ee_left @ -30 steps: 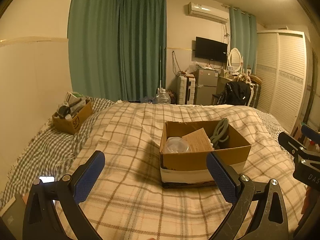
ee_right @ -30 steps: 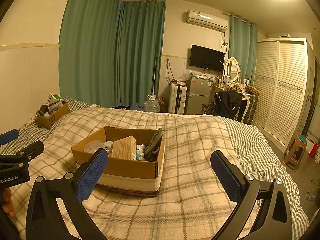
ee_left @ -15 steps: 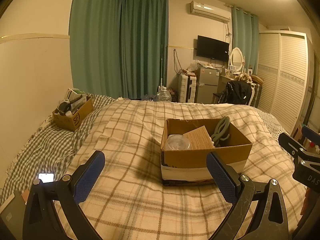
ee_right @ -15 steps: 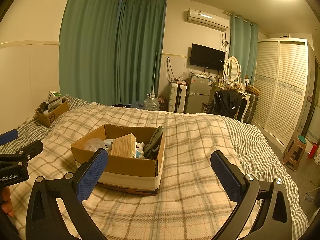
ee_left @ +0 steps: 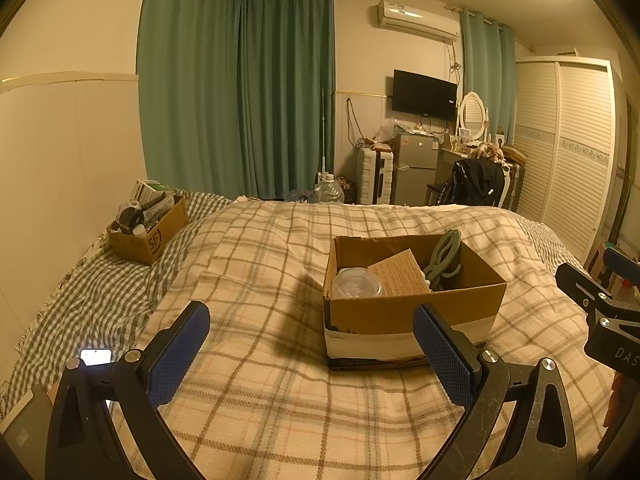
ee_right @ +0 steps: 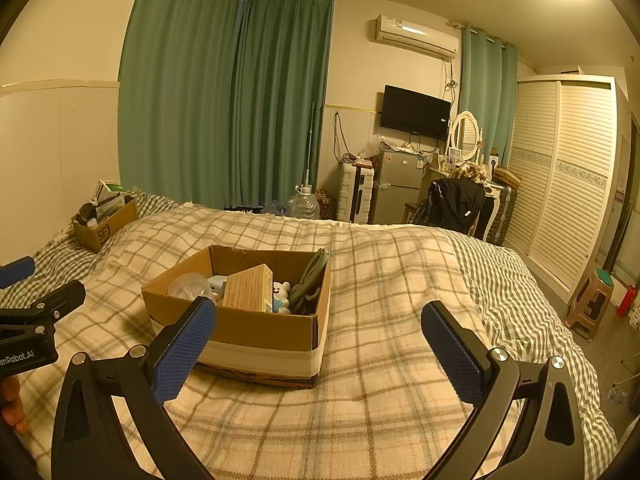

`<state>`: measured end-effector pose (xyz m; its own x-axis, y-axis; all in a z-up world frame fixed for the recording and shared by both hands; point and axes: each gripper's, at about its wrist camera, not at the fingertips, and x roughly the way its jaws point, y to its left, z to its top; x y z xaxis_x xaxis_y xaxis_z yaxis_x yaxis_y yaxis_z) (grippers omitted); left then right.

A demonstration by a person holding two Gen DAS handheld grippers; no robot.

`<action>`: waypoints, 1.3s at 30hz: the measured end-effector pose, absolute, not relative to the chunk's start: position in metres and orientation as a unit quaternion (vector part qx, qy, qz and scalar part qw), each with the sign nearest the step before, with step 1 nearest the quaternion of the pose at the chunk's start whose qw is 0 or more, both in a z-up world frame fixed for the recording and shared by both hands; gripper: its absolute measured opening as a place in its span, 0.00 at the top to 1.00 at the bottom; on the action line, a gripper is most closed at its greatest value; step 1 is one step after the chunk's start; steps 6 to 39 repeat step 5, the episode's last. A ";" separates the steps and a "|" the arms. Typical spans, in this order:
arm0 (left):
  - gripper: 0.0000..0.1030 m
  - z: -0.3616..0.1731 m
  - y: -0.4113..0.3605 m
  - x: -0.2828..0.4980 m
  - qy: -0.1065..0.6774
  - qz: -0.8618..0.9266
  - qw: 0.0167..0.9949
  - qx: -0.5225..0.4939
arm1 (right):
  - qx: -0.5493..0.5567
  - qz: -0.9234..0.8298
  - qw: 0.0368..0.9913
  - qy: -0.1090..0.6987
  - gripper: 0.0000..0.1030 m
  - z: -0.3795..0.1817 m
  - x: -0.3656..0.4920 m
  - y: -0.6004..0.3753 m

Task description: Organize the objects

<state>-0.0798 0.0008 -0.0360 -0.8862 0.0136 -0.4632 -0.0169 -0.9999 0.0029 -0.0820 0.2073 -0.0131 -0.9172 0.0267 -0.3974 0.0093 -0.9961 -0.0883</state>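
Evidently, both the left gripper [ee_left: 311, 350] and right gripper [ee_right: 318, 350] are being held spread and empty above the plaid bedspread [ee_left: 256, 280], while the cardboard box [ee_right: 256, 322] is sitting filled, fitting either sorting stage.

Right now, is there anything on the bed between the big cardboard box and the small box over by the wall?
Nothing: the left wrist view shows only bedding between the big box and the small box.
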 end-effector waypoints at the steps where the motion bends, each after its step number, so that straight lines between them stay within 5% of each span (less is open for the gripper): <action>1: 0.00 -0.036 0.001 -0.080 0.004 0.971 0.009 -0.239 | -0.204 0.978 0.004 -0.044 0.00 -0.013 -0.082 0.207; 39: 0.00 -0.036 0.000 -0.078 0.006 0.973 0.005 -0.232 | -0.206 0.978 0.004 -0.045 0.00 -0.015 -0.082 0.207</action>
